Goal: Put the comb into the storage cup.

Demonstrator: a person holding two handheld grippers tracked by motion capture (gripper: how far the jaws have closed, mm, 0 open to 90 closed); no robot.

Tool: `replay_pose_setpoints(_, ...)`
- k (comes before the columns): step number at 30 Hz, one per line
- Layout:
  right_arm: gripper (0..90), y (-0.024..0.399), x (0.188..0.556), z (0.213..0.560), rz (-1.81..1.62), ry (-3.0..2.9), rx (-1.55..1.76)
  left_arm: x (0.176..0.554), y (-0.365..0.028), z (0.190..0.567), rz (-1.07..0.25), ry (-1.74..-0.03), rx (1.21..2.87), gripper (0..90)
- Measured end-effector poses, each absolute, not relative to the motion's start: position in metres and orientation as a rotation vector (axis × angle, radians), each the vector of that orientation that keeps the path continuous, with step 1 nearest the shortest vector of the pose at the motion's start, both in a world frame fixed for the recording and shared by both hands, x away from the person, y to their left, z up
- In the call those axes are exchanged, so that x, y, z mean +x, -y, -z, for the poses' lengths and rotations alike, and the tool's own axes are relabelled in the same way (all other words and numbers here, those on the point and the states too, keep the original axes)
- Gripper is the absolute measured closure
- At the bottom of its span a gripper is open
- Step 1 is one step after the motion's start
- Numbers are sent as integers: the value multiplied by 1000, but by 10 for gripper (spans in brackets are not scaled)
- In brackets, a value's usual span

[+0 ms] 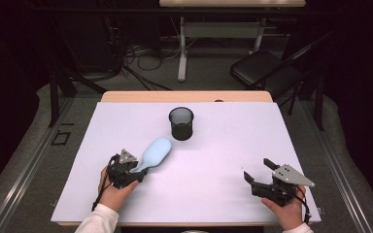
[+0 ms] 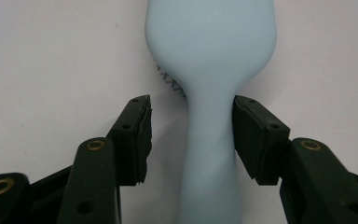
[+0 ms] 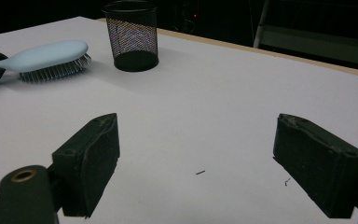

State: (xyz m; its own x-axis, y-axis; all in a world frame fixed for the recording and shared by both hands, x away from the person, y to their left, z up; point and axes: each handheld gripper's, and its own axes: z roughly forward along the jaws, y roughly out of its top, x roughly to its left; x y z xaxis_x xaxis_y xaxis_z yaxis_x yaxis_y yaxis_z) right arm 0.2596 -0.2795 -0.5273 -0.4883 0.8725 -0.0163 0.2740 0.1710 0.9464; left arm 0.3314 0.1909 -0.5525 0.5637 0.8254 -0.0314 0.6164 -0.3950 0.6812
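the room is dark, and light falls mostly on the white table top (image 1: 213, 160), which has a light wood edge (image 1: 184, 96) at the far side. the floor (image 1: 24, 145) is grey, with black cables (image 1: 141, 53) lying in a tangle behind the table. a black folding chair (image 1: 264, 68) stands at the back right, and the white legs of another table (image 1: 182, 48) stand further back.

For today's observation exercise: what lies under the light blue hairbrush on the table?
Under the hairbrush, its bristles point down onto the white table. The tabletop beneath its head is covered.
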Motion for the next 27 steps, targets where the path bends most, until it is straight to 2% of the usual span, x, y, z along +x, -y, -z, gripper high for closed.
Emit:
replay_pose_setpoints(20, 141, 280, 260, 527, -1322, -1872, 1076, 331, -185, 553, -380, -1137, 2202, 637)
replay_pose_setpoints(27, 141, 280, 260, 527, -1322, -1872, 1076, 331, -185, 553, -375, -1132, 2221, 665)
